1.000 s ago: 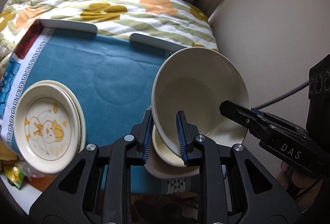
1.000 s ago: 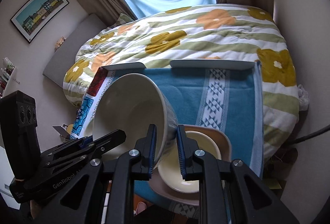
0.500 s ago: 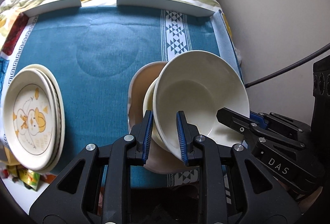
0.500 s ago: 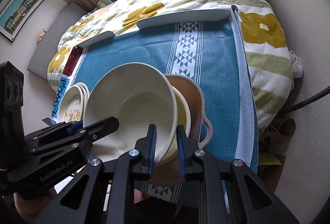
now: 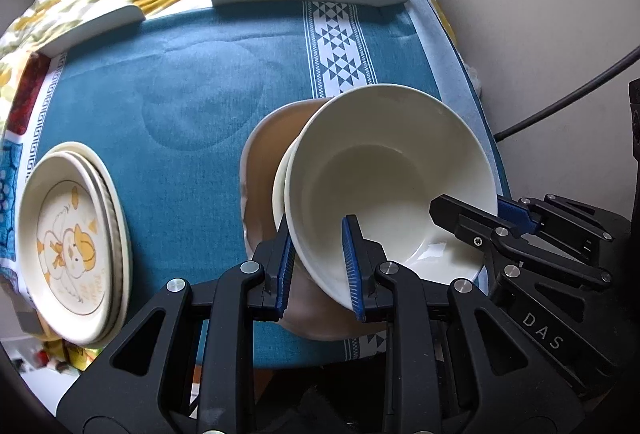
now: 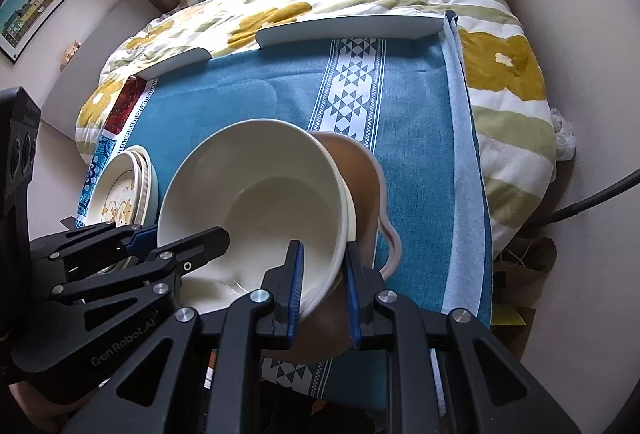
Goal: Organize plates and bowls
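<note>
Nearest the onlooker, both tongs grip 1 cream bowl [image 5: 384, 186] by its rim. The left tongs [image 5: 318, 266] pinch the near-left wall and the right tongs [image 6: 322, 282] pinch the near-right wall, 1 pad inside and 1 outside each time. The bowl is tilted, its mouth facing up and back toward the cameras. Being round, it has no long axis. It sits partly nested in a second pale bowl [image 5: 280, 190], which rests in a tan dish [image 6: 360, 170] near the front right corner of the surface. It looks almost seated, so what remains is levelling it and letting go. At the left edge, a stack of plates [image 5: 68, 246] with a duck print appears finished. Beyond lies bare blue cloth [image 5: 180, 82], with no loose dishes in view.
</note>
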`<state>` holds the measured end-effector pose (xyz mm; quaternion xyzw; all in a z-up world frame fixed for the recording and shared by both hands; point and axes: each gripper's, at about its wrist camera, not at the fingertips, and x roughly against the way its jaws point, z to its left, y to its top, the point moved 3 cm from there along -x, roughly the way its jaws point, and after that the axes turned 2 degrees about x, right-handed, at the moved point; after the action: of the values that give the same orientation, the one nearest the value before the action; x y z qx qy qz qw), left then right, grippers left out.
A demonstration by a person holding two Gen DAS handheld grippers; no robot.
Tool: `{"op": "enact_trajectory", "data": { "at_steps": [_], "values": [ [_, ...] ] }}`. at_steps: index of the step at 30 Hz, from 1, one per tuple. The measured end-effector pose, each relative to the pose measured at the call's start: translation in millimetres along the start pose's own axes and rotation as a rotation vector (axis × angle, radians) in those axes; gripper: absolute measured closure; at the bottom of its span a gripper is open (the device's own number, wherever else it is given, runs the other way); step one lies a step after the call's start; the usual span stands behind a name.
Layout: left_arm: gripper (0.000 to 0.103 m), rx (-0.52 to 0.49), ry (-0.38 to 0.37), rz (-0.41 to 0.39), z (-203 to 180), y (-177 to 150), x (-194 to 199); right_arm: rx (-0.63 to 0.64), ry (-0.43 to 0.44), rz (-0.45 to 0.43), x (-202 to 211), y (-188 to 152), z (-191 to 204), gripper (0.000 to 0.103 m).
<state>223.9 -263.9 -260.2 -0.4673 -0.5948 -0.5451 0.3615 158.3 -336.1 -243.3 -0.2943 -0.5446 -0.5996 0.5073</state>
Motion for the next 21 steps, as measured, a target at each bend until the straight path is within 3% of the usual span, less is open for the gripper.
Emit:
{"op": "enact_trajectory", "data": {
  "at_steps": [21],
  "values": [
    [0.083,-0.038,0.064,0.000,-0.4,2.1,-0.7,-0.003,-0.027,0.015,-0.2,-0.1,-0.4,0.085]
  ]
}}
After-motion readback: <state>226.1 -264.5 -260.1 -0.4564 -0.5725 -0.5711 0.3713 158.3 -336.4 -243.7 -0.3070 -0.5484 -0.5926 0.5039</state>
